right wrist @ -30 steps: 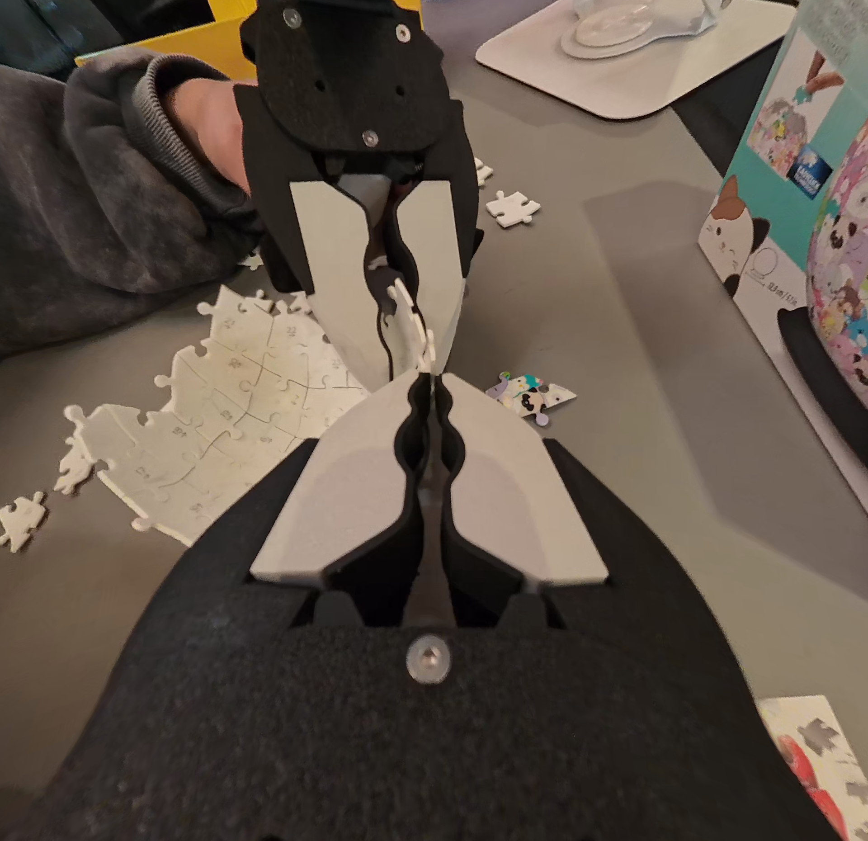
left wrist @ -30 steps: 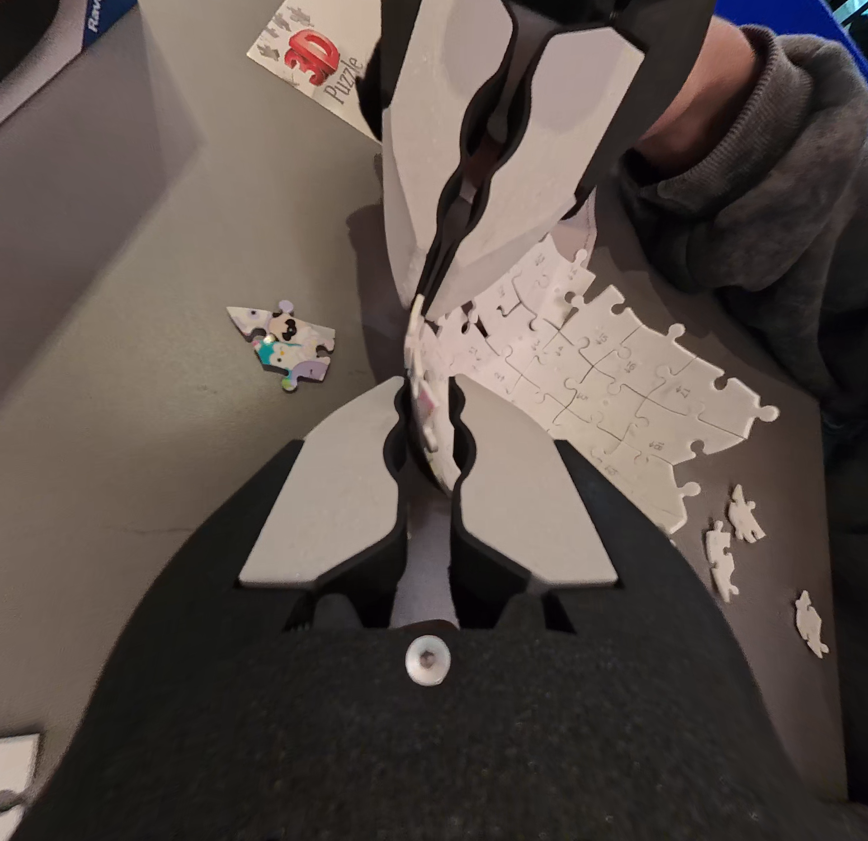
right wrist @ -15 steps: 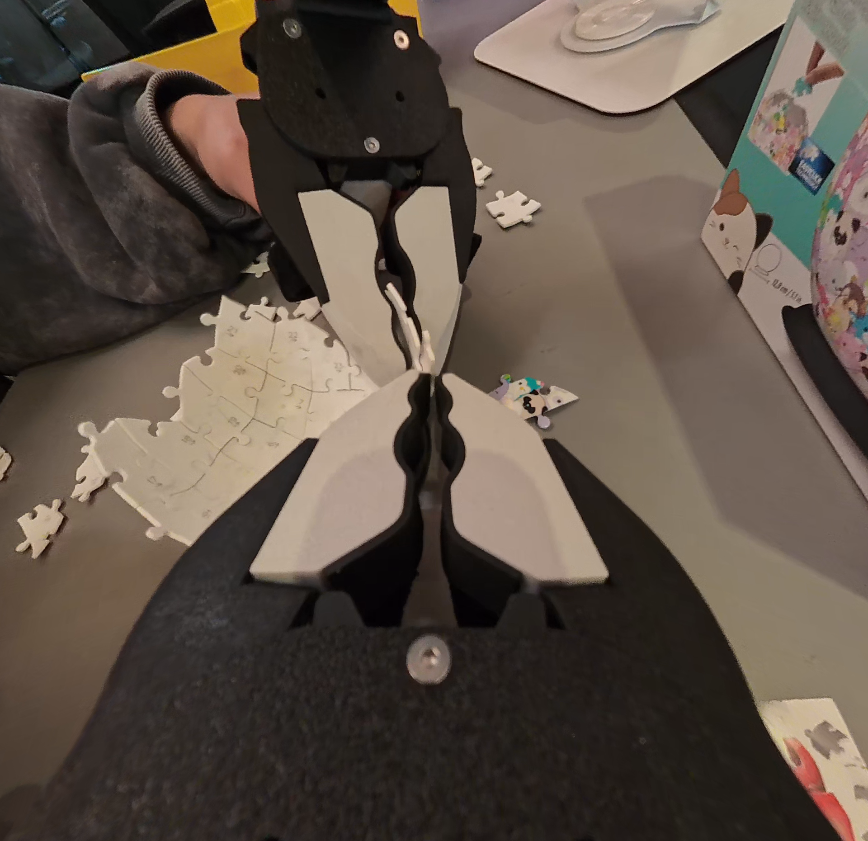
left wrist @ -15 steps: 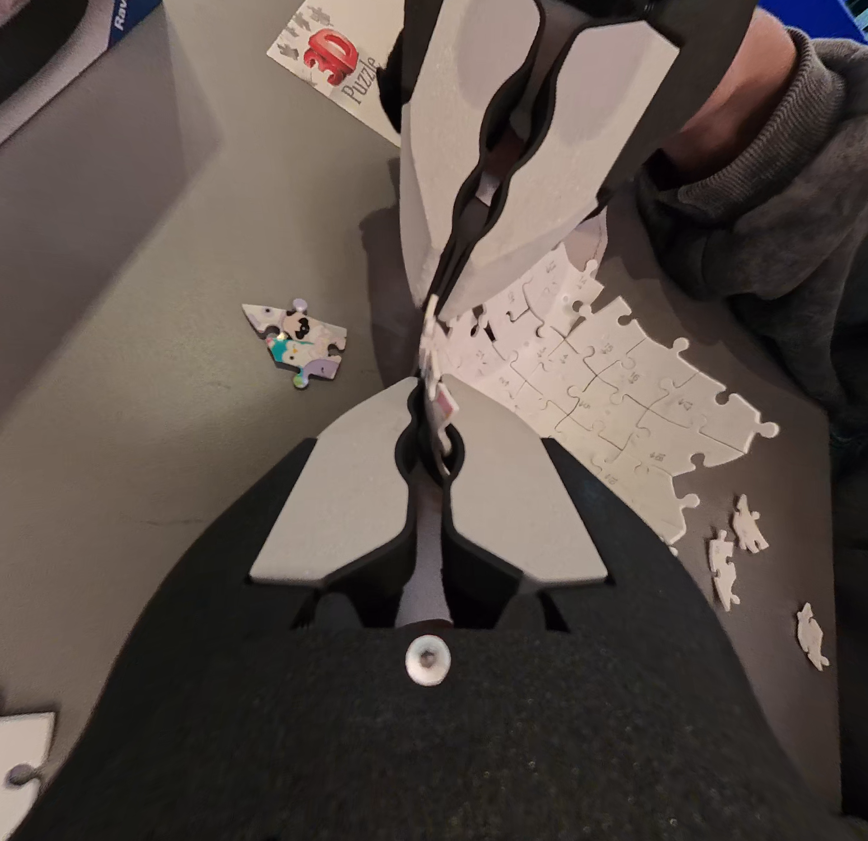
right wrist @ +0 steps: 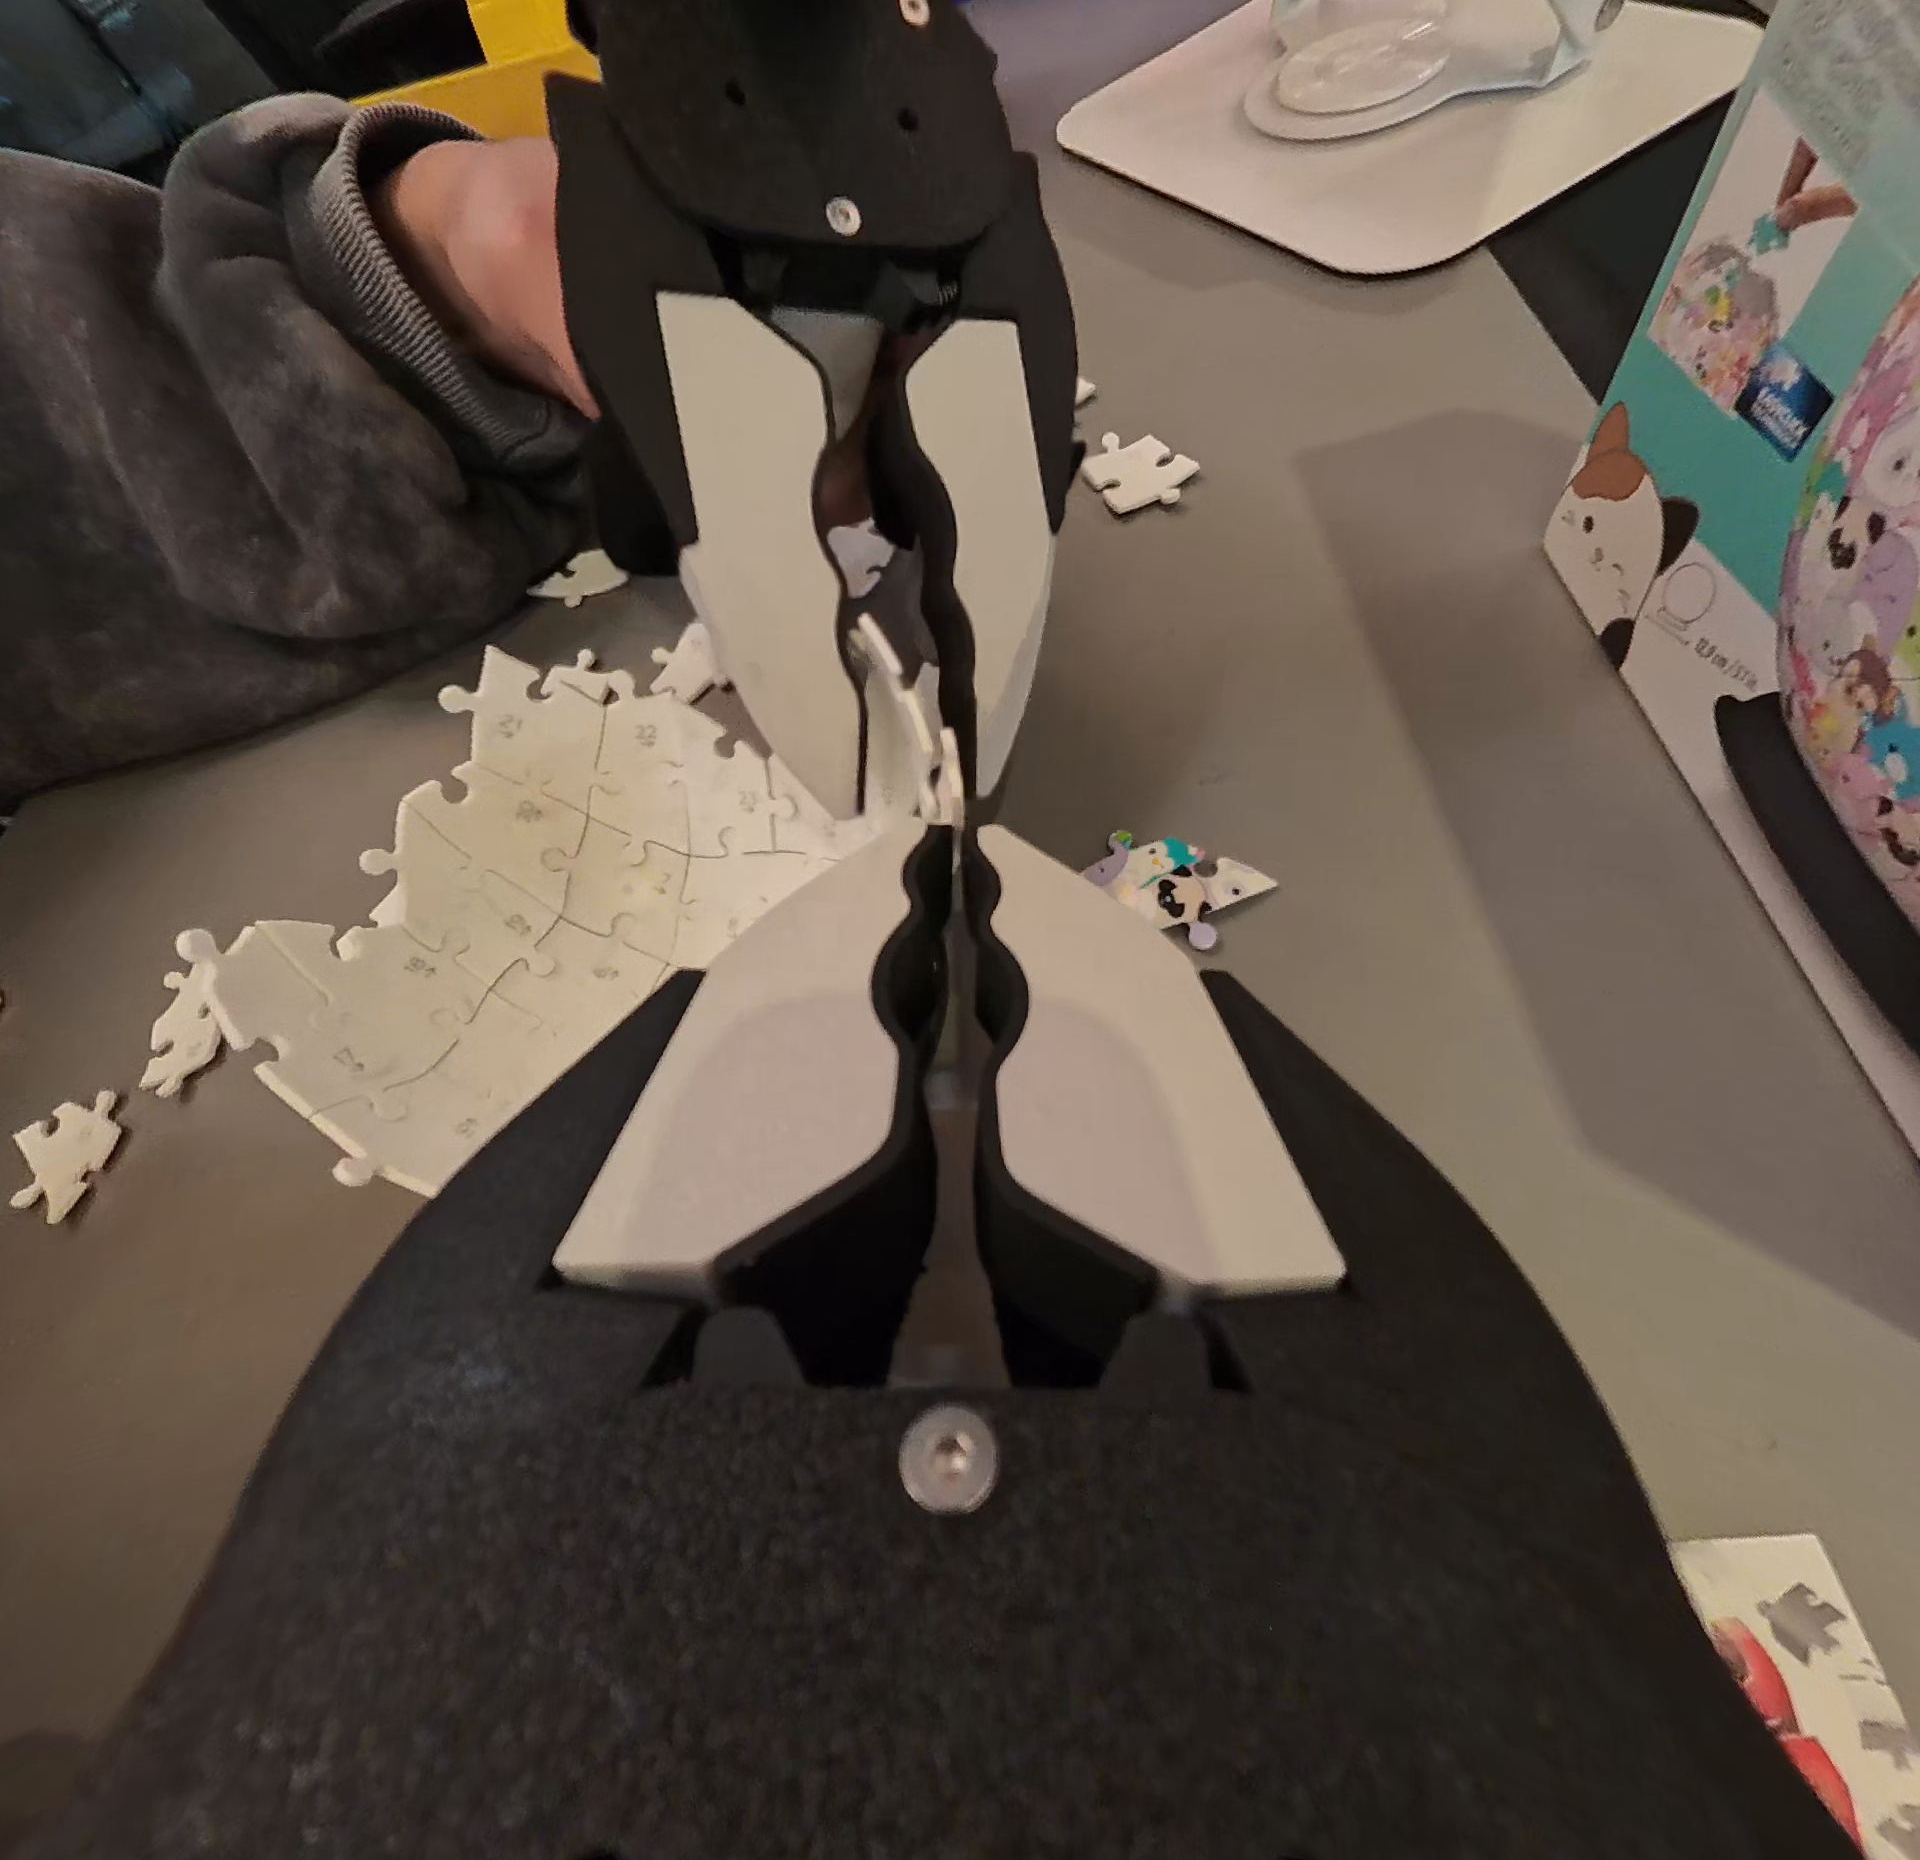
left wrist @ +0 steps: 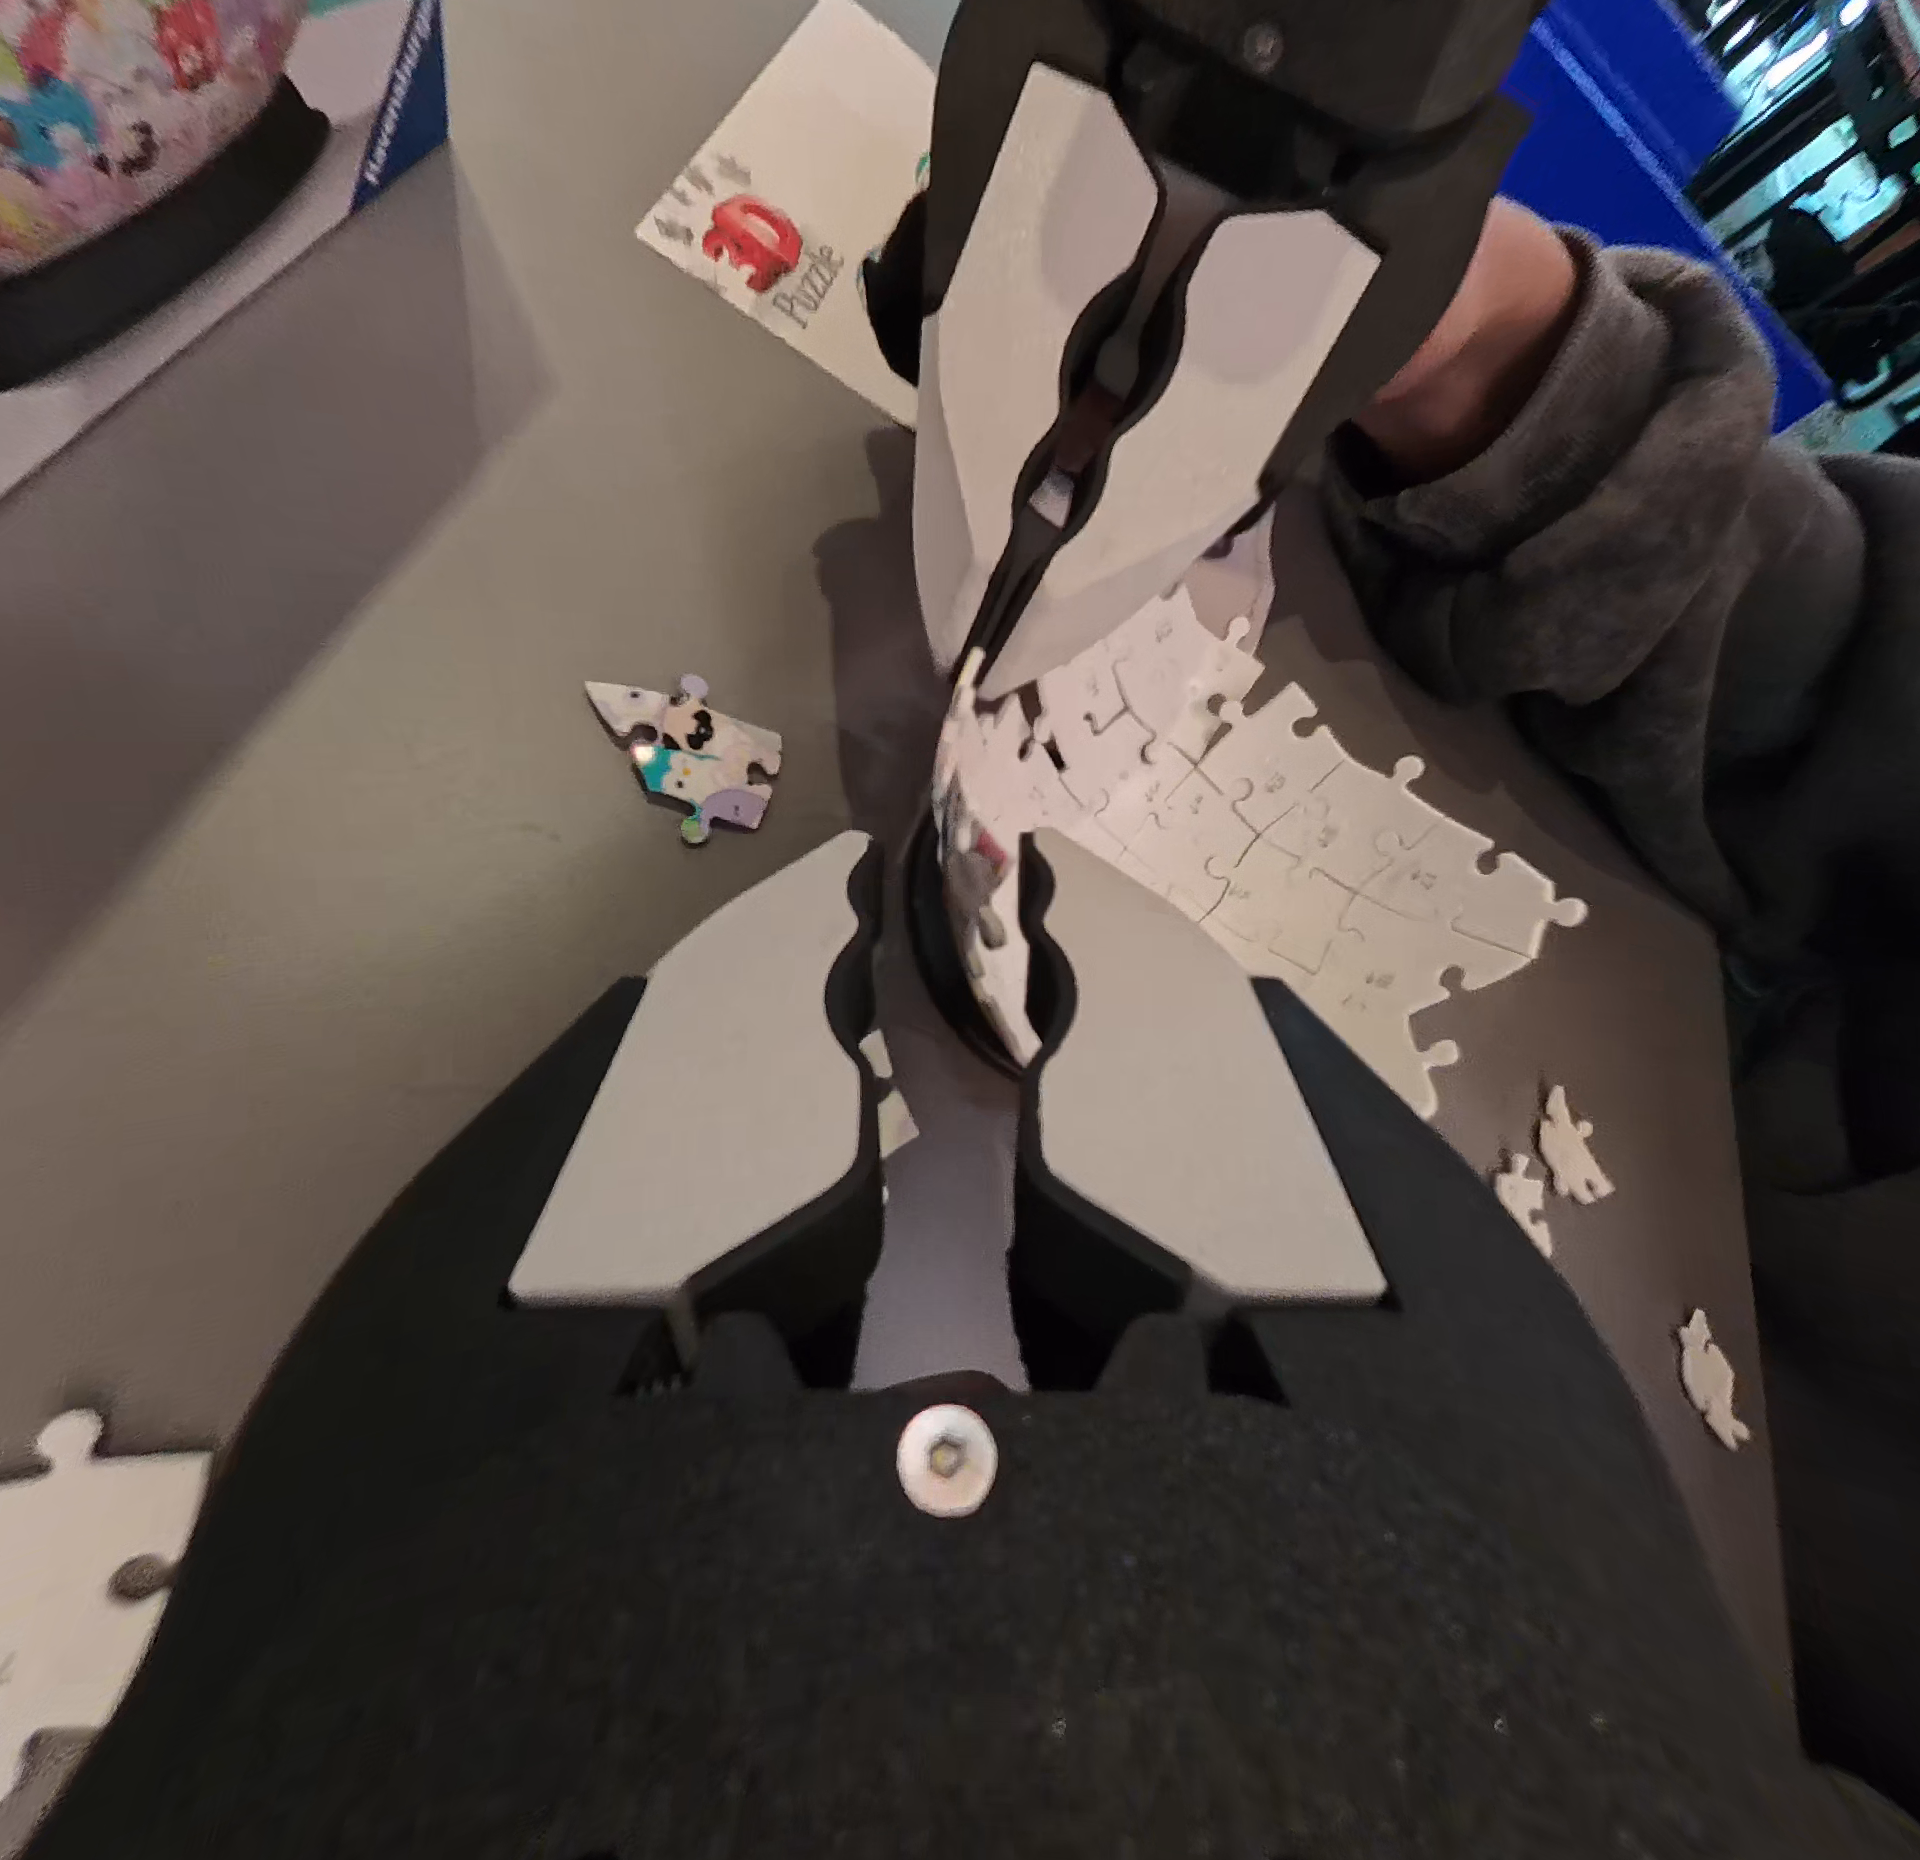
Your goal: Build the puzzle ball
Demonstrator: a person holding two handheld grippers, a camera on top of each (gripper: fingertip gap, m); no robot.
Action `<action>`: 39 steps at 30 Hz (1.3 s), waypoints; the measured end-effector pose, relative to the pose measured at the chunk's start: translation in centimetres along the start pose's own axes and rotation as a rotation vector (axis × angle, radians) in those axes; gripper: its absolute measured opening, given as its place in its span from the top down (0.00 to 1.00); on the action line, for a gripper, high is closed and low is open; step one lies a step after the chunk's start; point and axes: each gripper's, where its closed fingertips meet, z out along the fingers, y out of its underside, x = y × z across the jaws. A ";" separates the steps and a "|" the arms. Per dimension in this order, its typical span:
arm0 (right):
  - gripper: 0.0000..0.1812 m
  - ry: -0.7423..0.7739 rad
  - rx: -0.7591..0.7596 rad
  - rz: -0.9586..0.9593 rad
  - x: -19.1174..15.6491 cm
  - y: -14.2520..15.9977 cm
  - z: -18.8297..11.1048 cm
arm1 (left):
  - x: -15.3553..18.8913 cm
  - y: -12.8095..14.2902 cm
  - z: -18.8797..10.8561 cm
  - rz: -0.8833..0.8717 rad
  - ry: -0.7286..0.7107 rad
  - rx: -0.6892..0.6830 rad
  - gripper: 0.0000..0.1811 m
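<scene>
Left tool (left wrist: 951,854) spread around curved white puzzle strip (left wrist: 977,854), right tool (right wrist: 961,839) pinching its far end, contact partly hidden, grey desk (right wrist: 1351,771) below.

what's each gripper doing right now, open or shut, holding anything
Left gripper: partly open around the curved puzzle strip; whether it grips cannot be told.
Right gripper: shut on that strip's far end.

This looks like a lab or office workspace rather than a home. A plain grey table (right wrist: 1403,771) fills most of both views. At the upper right of the right wrist view sits a white stand (right wrist: 1403,96) (bolted bracket on a flat base); a yellow bin (right wrist: 499,96) shows upper left. Blue shelving (left wrist: 1662,200) with dim equipment lies upper right of the left wrist view.
</scene>
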 end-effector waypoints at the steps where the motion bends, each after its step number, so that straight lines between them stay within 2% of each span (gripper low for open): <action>1: 0.99 0.001 0.006 0.003 0.1 0.0 -0.1 | 0.1 -0.2 -0.4 -0.003 0.006 0.018 0.87; 4: 0.99 0.002 0.011 0.000 0.1 -0.1 -0.1 | 0.1 -0.6 -1.2 0.010 -0.033 0.048 0.87; 8: 0.99 0.002 0.008 -0.022 0.0 0.0 0.0 | -0.2 0.1 -1.0 0.078 -0.122 -0.007 0.88; 14: 0.99 0.023 0.004 -0.083 -0.2 -0.3 0.0 | 0.0 0.2 -0.8 0.107 -0.162 -0.049 0.94; 20: 0.99 0.020 -0.008 -0.103 -0.3 -0.1 0.2 | -0.2 0.3 -0.7 0.086 -0.158 -0.054 0.98; 28: 0.99 -0.004 -0.001 -0.078 -0.5 -0.1 0.3 | -0.1 0.4 -0.7 0.085 -0.153 -0.064 0.98; 39: 0.99 -0.072 0.019 0.037 -0.5 0.1 0.4 | -0.1 0.4 -0.7 0.132 -0.173 -0.070 0.98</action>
